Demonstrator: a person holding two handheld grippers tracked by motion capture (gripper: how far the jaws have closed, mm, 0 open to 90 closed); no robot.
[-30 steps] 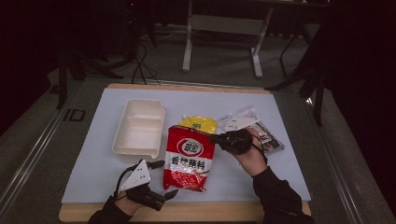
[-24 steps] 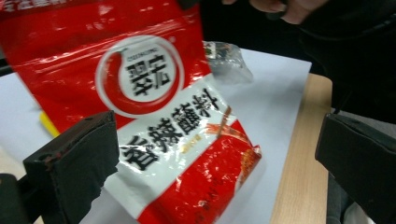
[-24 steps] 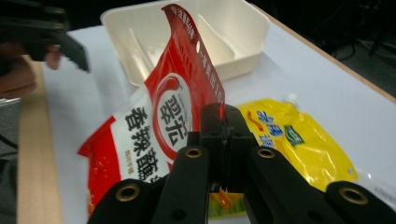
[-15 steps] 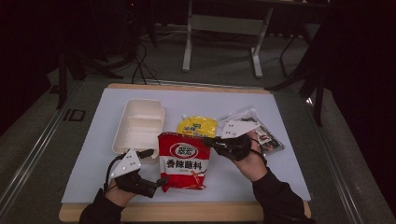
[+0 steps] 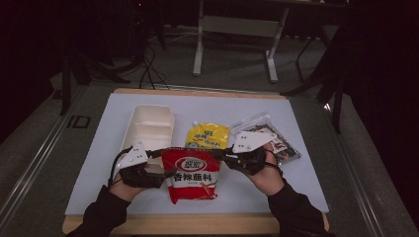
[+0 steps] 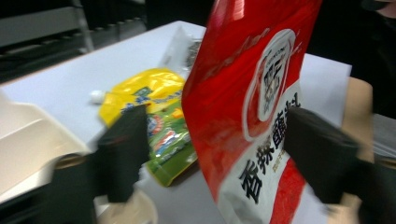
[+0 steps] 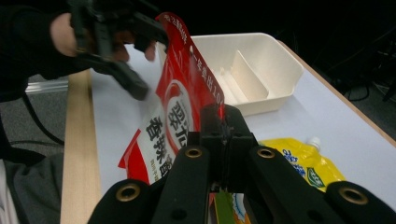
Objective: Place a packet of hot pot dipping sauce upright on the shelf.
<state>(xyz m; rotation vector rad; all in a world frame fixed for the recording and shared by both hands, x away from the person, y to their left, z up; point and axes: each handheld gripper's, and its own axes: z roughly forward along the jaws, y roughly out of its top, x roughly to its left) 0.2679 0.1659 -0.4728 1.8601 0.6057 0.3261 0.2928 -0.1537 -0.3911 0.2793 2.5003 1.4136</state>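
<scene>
Table (image 5: 296, 197) — red pouch (image 5: 190, 173) between left gripper (image 5: 165, 173) jaws

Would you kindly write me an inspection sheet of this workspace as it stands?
Surface: pale blue mat on a wooden table.
Job's things: red printed snack bag, lifted at its top edge; yellow spouted pouch lying flat behind it.
Clutter: white divided plastic tray; clear packet with dark contents.
Grippers: right tongs shut on the bag's top corner; left tongs have just been closing, the bag between the jaws, pads not yet pressing.
Cables: black cable on the floor.
Surroundings: dark room, metal table legs behind.
</scene>
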